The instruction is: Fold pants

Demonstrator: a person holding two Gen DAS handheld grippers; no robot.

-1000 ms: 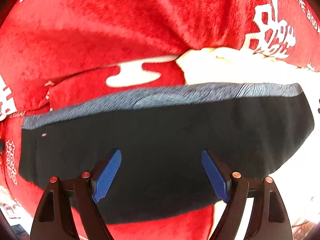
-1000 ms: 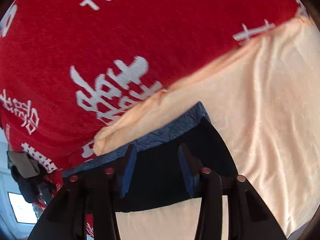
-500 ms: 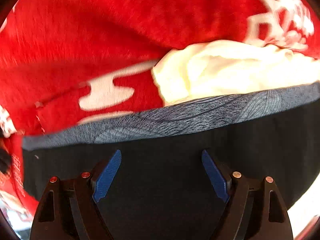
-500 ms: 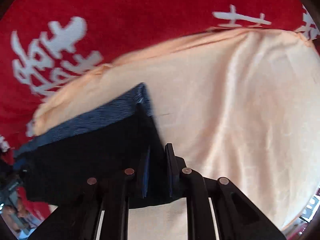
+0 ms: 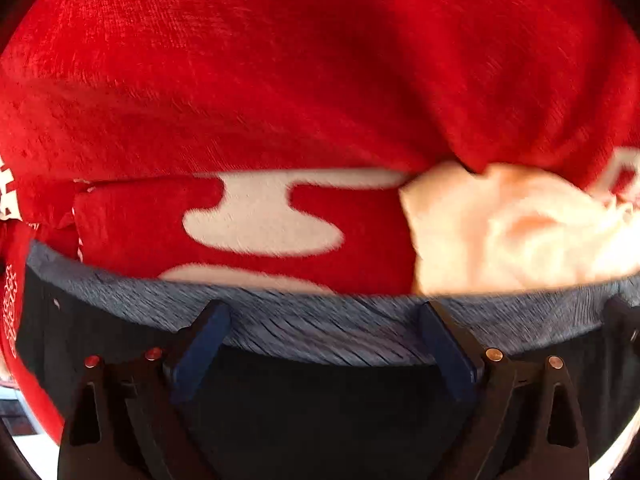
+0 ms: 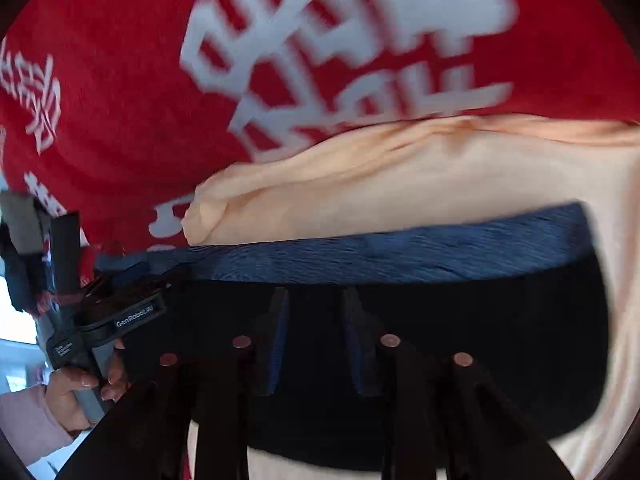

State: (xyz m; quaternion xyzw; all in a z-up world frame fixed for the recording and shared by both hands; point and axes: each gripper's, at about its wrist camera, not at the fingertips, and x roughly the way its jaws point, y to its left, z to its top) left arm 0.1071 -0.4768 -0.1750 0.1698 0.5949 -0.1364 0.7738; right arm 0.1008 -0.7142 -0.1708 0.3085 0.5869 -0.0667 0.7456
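The pants [image 5: 320, 408] are black with a blue-grey waistband [image 5: 320, 320] and lie folded on the cloth-covered surface. My left gripper [image 5: 324, 320] is open, its blue fingertips [image 5: 208, 332] wide apart over the waistband. In the right wrist view the pants [image 6: 500, 340] fill the lower half, with the waistband [image 6: 400, 252] across the middle. My right gripper [image 6: 316, 300] hangs over the black fabric with its jaws a narrow gap apart and nothing between them. The left gripper [image 6: 132, 284] shows at the left edge, over the waistband's far end.
A red blanket with white lettering [image 5: 300, 80] covers the surface behind the pants; it also shows in the right wrist view [image 6: 140, 80]. A cream cloth [image 5: 500, 232] lies beside and under the pants [image 6: 400, 184]. A hand [image 6: 76, 392] holds the left gripper's handle.
My left gripper moved forward from the black fabric to the waistband, still wide open. My right gripper was nearly shut at the pants' corner; its jaws have parted and it now faces the waistband.
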